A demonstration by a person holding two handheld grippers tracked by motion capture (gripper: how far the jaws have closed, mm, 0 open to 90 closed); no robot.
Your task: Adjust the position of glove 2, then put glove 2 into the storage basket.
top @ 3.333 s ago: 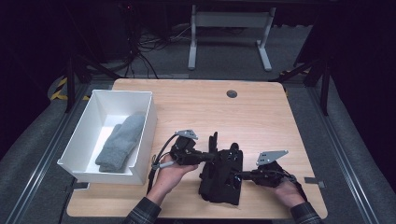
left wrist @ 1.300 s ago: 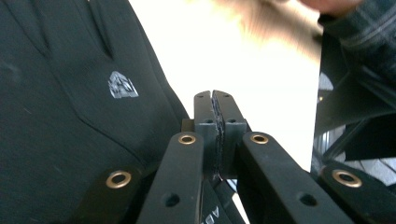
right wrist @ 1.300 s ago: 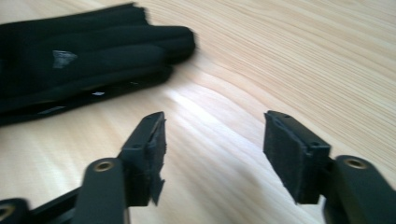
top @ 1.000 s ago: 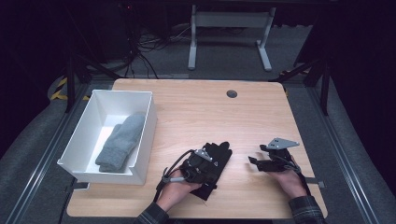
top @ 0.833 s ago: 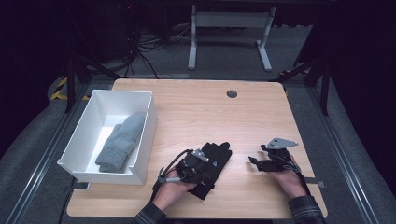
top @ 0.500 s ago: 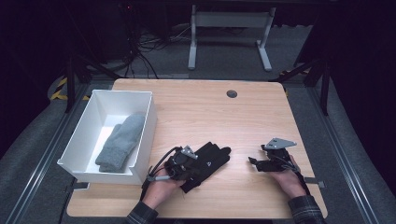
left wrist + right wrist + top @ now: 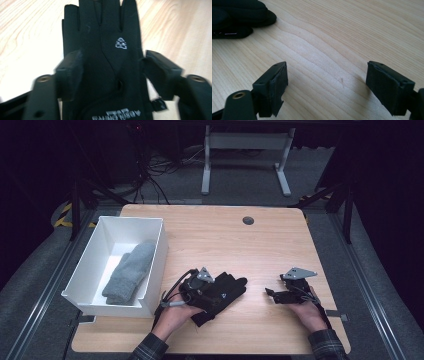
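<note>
One black glove (image 7: 220, 292) on worktop (image 7: 235, 245), grasped across its palm by left gripper (image 7: 111, 72). One right gripper (image 7: 327, 85), jaws released. One bin (image 7: 102, 255) holding one grey sock (image 7: 129, 272).

A white bin (image 7: 150, 265) at the table's (image 7: 260, 245) left holds a grey sock (image 7: 129, 272).
</note>
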